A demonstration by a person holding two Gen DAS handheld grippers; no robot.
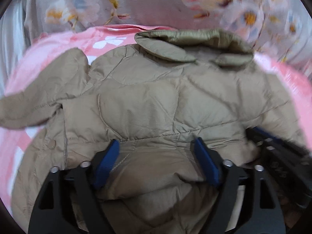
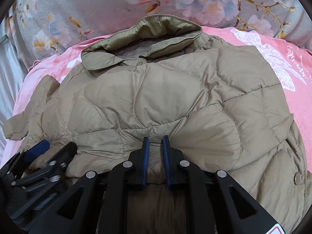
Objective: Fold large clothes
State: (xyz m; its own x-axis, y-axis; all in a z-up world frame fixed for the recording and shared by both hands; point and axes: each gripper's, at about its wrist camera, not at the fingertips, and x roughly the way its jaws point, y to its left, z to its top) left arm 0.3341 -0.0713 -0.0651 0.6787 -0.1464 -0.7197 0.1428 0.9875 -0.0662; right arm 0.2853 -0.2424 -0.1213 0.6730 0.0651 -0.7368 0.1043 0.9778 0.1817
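Note:
A tan quilted puffer jacket [image 1: 148,101] lies on a pink blanket [image 1: 64,42], collar [image 1: 175,42] at the far side. It fills the right wrist view [image 2: 175,101] too, collar [image 2: 148,37] up. My left gripper [image 1: 156,146] is open, its blue pads spread over the jacket's near folded edge. My right gripper [image 2: 156,142] is shut on a pinch of the jacket's near edge. The left gripper [image 2: 37,148] shows at lower left in the right wrist view; the right gripper shows blurred at the right edge of the left wrist view [image 1: 276,148].
A grey floral bedspread [image 2: 81,5] lies behind the pink blanket [image 2: 292,101]. A sleeve [image 1: 29,107] sticks out to the left. A snap button [image 2: 296,176] sits on the jacket's right edge. A pale curtain [image 2: 7,62] hangs at far left.

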